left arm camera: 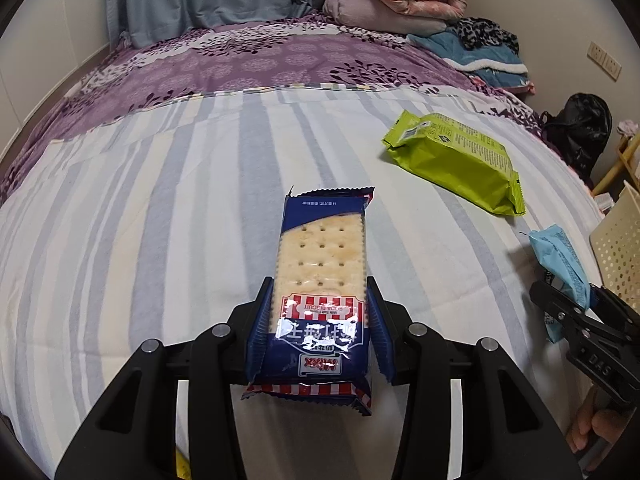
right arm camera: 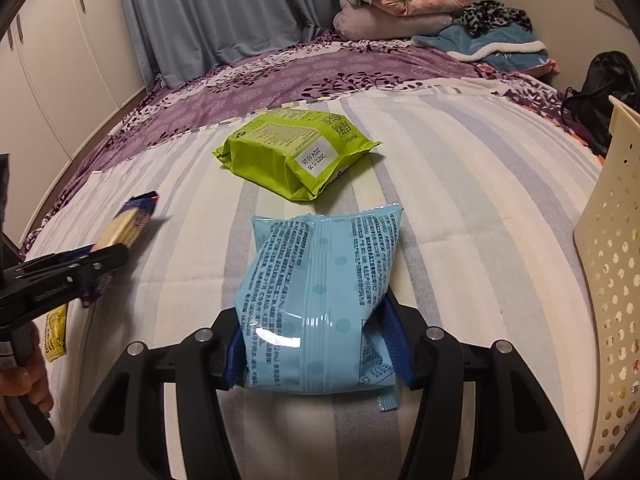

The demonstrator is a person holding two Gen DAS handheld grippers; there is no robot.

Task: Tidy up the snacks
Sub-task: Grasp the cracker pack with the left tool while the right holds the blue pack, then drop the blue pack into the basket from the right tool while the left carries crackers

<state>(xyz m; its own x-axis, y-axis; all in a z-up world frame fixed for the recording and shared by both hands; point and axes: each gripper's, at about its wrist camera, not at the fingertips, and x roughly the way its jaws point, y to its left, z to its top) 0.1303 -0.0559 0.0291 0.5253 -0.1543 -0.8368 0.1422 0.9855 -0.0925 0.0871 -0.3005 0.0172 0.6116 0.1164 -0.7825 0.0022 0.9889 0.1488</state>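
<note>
My left gripper (left arm camera: 318, 320) is shut on a blue soda biscuit pack (left arm camera: 322, 264) with a clear window, held just above the striped bed cover (left arm camera: 160, 208). In the right wrist view, my right gripper (right arm camera: 316, 340) is shut on a light blue snack bag (right arm camera: 320, 280). A green snack pack (left arm camera: 456, 160) lies on the bed ahead and to the right; it shows as the green pack (right arm camera: 292, 152) beyond the blue bag. The left gripper (right arm camera: 92, 268) with its biscuit pack (right arm camera: 128, 224) appears at the left of the right view. The right gripper (left arm camera: 576, 312) shows at the left view's right edge.
A cream perforated basket (right arm camera: 616, 264) stands at the bed's right edge, also seen as the basket (left arm camera: 620, 248). A yellow snack bar (right arm camera: 56, 332) lies near the left front. Folded blankets (left arm camera: 400, 4) are piled at the far end, and a black bag (left arm camera: 580, 128) sits beyond the bed.
</note>
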